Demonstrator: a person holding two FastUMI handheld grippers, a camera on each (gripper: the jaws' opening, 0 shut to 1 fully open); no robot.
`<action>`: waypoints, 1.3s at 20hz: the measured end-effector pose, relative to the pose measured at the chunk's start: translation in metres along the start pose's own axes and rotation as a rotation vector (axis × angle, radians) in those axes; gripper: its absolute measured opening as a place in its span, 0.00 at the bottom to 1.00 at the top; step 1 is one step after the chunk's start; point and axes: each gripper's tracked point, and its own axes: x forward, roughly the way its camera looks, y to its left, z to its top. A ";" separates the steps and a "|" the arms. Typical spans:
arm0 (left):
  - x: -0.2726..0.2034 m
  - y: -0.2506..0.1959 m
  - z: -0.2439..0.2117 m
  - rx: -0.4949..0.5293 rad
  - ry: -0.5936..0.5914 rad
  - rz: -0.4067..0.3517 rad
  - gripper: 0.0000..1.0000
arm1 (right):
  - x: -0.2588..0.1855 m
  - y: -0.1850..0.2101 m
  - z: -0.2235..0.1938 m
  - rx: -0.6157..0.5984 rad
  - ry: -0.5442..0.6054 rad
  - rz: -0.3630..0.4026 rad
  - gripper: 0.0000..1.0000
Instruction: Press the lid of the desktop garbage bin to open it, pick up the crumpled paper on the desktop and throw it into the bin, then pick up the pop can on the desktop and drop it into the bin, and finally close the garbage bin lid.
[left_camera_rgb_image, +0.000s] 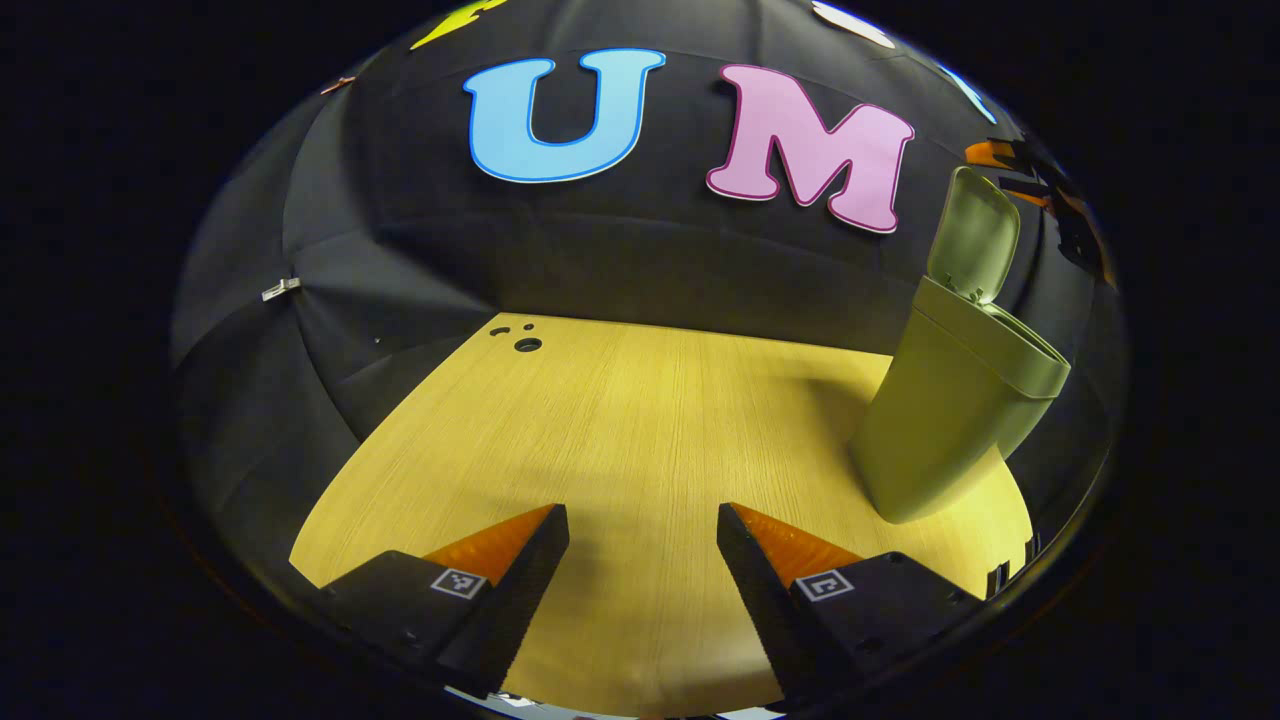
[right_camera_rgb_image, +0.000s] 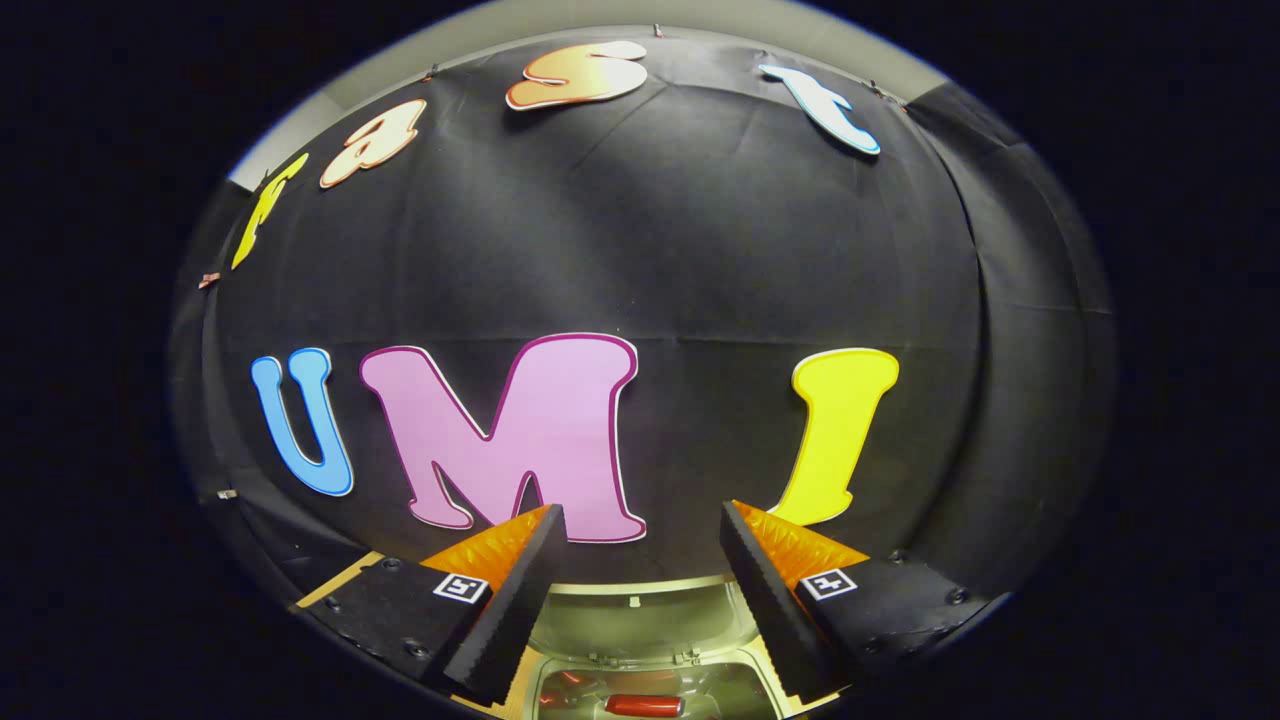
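Left gripper (left_camera_rgb_image: 643, 540) hovers low over the wooden desktop (left_camera_rgb_image: 620, 430), fingers spread apart with bare wood between them, grasping nothing. The green garbage bin (left_camera_rgb_image: 940, 420) stands near the desktop's right edge in the left gripper view, well apart from that gripper. Its lid (left_camera_rgb_image: 972, 235) is flipped up on the hinge at the bin's far side, standing nearly upright above the rim, so the mouth is open. 3 small dark holes (left_camera_rgb_image: 527, 344) sit at the desktop's far left corner. Black cloth wall (left_camera_rgb_image: 620, 260) rises behind the far edge.

Right gripper (right_camera_rgb_image: 643, 540) sits directly above the open bin (right_camera_rgb_image: 640, 690), looking past it at the black cloth wall. Its fingers are released and apart, nothing between them. Below the tips, in the right gripper view, the raised lid's inner face (right_camera_rgb_image: 635, 625) shows just behind the hinge, and the bin's mouth opens under it. Inside the bin lies a red pop can (right_camera_rgb_image: 645, 705) on its side, near the bottom of the view. A reddish shape to its left inside the bin is too dim to identify. Crumpled paper cannot be made out inside the bin.
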 end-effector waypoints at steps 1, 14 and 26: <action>0.000 -0.001 0.000 -0.003 -0.001 0.003 0.96 | 0.003 -0.001 -0.003 0.014 0.012 -0.001 0.97; -0.015 0.004 -0.009 -0.004 -0.012 -0.007 0.96 | -0.027 0.002 -0.034 -0.110 0.107 -0.015 0.97; -0.030 0.005 -0.041 0.033 0.023 -0.071 0.96 | -0.106 0.000 -0.104 -0.194 0.208 -0.039 0.97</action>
